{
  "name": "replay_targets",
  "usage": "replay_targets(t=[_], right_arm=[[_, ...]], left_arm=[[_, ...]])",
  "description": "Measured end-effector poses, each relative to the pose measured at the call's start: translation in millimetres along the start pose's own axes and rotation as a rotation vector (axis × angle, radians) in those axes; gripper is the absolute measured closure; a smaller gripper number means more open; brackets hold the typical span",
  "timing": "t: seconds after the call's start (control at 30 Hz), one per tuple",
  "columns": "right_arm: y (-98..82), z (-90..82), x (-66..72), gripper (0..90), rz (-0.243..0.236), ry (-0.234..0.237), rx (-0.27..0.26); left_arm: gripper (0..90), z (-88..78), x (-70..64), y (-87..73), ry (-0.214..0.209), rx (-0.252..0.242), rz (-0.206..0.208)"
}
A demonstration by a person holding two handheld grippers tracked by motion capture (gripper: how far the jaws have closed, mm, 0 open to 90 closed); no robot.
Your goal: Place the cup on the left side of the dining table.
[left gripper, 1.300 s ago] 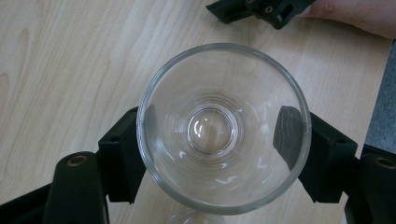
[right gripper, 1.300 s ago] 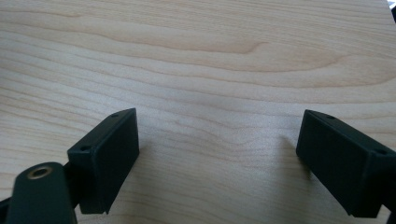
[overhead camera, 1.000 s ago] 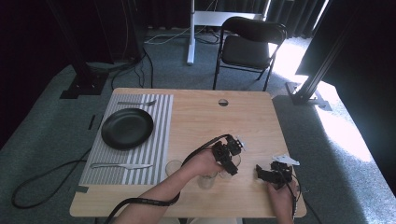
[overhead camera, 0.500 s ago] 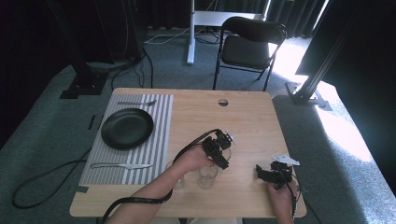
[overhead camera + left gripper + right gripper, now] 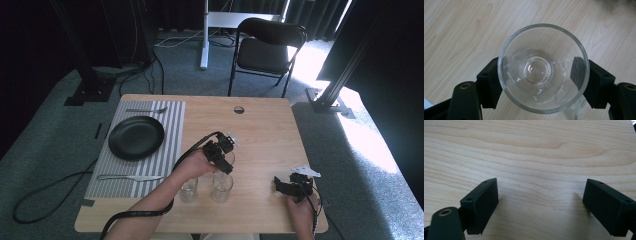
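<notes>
My left gripper [image 5: 223, 161] pinches a clear, empty drinking glass [image 5: 543, 68], its two black pads pressed against opposite sides of the wall just below the rim. In the high view that glass [image 5: 222, 187] sits low over the pale wooden table [image 5: 260, 125], near the front edge, just beside a second clear glass [image 5: 188, 190] that stands upright and looks empty too. I cannot tell whether the held glass touches the wood.

I judge the step to be carrying this glass toward the place setting on the left: a grey striped placemat [image 5: 172, 130] with a round black plate [image 5: 136, 137] that holds nothing, and a knife [image 5: 131, 177] below it. To do it well I keep the glass upright, hold the squeeze steady because smooth glass slips, and pass wide of the second glass so the two rims never knock.

My right gripper [image 5: 540, 203] rests with its jaws spread wide over bare wood, nothing between them.
</notes>
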State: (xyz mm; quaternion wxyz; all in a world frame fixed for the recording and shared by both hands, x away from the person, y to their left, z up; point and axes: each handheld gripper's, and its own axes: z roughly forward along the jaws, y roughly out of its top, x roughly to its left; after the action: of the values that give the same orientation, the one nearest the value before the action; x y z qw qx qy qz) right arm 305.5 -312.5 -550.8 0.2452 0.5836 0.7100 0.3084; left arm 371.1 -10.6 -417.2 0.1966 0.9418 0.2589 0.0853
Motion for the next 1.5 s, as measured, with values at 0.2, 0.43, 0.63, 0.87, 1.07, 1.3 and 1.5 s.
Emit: replay_targets(t=[0.2, 0.43, 0.63, 0.87, 1.07, 1.3, 1.5], right_arm=[[0.0, 0.0, 0.0, 12.6, 0.0, 0.0, 0.0], [0.0, 0.0, 0.1, 12.6, 0.001, 0.0, 0.001], [0.0, 0.0, 0.2, 12.6, 0.003, 0.0, 0.001], [0.0, 0.0, 0.0, 12.6, 0.002, -0.001, 0.001], [0.0, 0.0, 0.0, 12.6, 0.003, -0.001, 0.001], [0.0, 0.0, 0.0, 12.6, 0.003, -0.001, 0.001], [-0.1, 0.0, -0.1, 12.6, 0.004, -0.003, 0.001]], left_arm=[[28.6, -6.8, 12.7, -10.1, 0.014, -0.005, -0.03], [28.6, -15.0, 26.3, -25.4, 0.038, 0.003, -0.072], [28.6, -22.8, 40.8, -41.1, 0.046, -0.004, -0.112], [28.6, -31.2, 55.0, -58.7, 0.063, 0.001, -0.148], [28.6, -39.7, 66.3, -74.4, 0.08, 0.01, -0.172], [28.6, -52.3, 83.3, -93.5, 0.102, 0.007, -0.218], [28.6, -54.5, 93.4, -108.5, 0.121, 0.016, -0.25]])
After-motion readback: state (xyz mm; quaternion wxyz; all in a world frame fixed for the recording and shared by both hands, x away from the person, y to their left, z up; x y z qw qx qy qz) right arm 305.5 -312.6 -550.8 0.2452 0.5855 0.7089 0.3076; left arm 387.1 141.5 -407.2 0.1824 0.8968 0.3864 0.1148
